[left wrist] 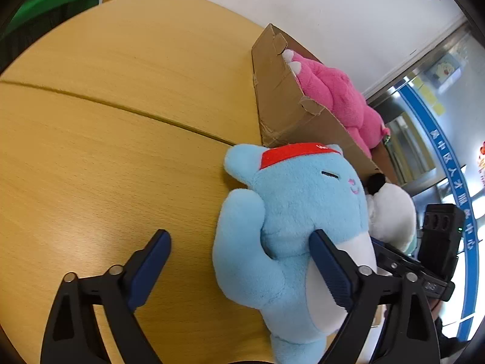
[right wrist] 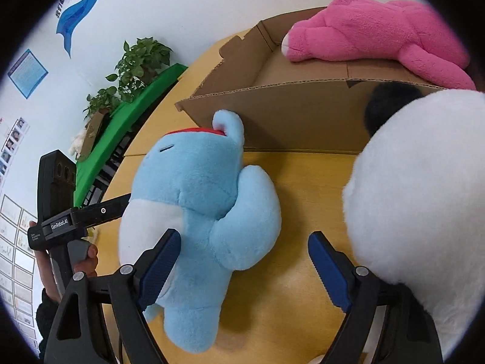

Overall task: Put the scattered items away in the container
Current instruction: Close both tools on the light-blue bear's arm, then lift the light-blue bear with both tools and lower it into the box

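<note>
Blue plush (left wrist: 291, 212) straddled by wide left tongs (left wrist: 242, 267) and wide right tongs (right wrist: 242, 267); nothing gripped; cardboard box (left wrist: 282, 106) beyond.

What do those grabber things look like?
Each gripper has two black plastic fingers with triangular cut-outs, silver round pins, and ridged dark blue pads. The left gripper and the right gripper look the same. The left one's black body carries white "GenRobot.AI" lettering, a grey trigger, and a black box on top.
</note>
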`<state>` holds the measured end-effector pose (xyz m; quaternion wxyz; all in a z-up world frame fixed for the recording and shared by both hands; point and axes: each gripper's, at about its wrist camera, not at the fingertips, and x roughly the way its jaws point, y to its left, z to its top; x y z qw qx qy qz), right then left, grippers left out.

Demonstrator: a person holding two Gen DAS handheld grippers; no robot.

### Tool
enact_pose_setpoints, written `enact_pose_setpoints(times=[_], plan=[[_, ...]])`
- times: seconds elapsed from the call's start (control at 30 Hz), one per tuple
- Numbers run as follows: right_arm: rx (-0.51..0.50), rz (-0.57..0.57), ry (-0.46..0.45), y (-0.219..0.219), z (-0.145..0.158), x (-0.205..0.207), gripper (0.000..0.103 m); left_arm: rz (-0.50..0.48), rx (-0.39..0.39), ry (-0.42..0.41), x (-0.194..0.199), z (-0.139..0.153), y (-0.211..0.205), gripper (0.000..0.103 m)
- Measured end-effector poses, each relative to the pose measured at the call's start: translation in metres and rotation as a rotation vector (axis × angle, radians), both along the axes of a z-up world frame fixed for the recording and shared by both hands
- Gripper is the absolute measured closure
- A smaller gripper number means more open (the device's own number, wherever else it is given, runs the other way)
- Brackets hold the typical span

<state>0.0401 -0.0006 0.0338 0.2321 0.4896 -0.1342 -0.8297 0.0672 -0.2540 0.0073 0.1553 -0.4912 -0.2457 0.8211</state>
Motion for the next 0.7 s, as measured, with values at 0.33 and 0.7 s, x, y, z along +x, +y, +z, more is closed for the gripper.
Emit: enact_pose_setpoints(times=[0.33,0.7], plan=[[-0.108,-0.061,-0.131,0.01,-0.022,-0.02,0.041,-0.036,-0.031,-0.052,-0.003,-0.012,0.008,0.069],[0.064,0.028,-0.071,-0.018,-0.013,-0.023,0.078,-0.073,-0.139,0.009,0.001,0.026,0.029,0.08]])
